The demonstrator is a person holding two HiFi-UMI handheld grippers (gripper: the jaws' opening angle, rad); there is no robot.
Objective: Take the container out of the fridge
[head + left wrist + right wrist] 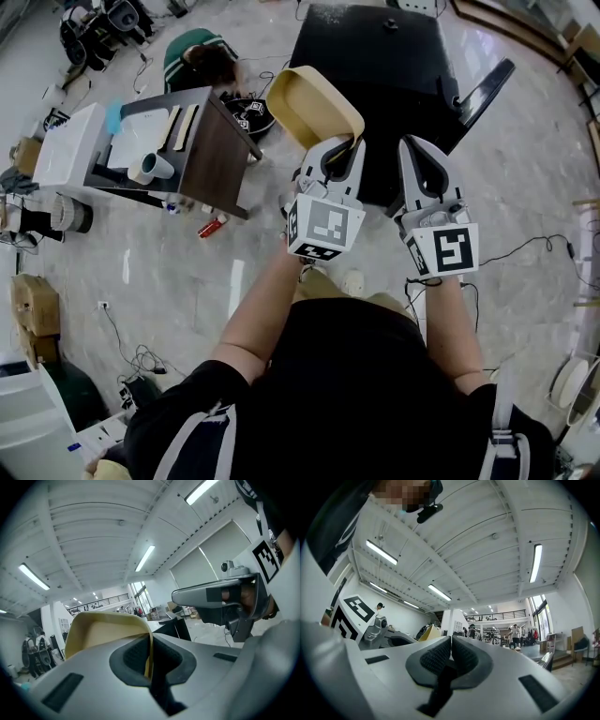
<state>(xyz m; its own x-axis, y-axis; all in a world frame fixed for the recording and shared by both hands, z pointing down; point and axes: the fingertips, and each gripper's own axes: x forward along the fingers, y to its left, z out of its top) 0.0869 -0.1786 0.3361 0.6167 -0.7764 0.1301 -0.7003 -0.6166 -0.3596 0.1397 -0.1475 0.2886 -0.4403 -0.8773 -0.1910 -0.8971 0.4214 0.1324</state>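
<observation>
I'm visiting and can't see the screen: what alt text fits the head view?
Seen from above, a person's left tool clamps the rim of a tan container above a marble floor. The right tool, shut and empty, sits beside it, a black cabinet beyond.

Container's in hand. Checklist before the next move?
1. Left gripper grip on container: ok, jaws pinch its side wall at the rim.
2. Container clear of the fridge: ok, it is held up outside, in front of it.
3. Container contents: ok, the inside looks empty in the head view.
4. Right gripper free: ok, jaws together with nothing between them.
5. Fridge door shut: not ok, it appears to stand open.
6. Set-down spot: cannot tell, the side table at left already carries things.
</observation>
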